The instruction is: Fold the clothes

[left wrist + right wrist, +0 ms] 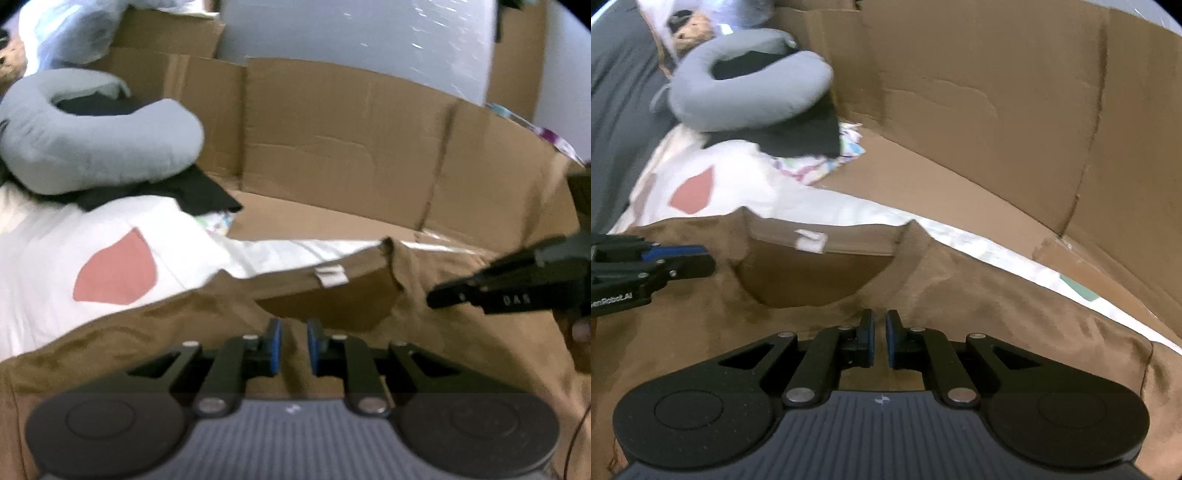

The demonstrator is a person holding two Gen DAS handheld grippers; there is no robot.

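Left wrist view: left gripper point(294, 341) low over brown shirt point(221, 325), blue pads point(275, 338) narrowly apart, brown cloth in the gap; grip on it impossible to confirm. Collar with white label point(331, 276) just ahead. Right gripper point(443, 295) at the right edge. Grey U-shaped pillow point(92, 147) far left.

Right wrist view: right gripper point(880, 334) nearly closed over the same shirt point(960, 295), spread on white sheet point(820, 206) beside cardboard wall point(997, 110).

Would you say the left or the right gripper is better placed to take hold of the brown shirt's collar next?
Neither clearly, though I lean left: the left gripper sits just short of the brown shirt's collar, jaws slightly parted. The right gripper is similarly close, jaws parted less.
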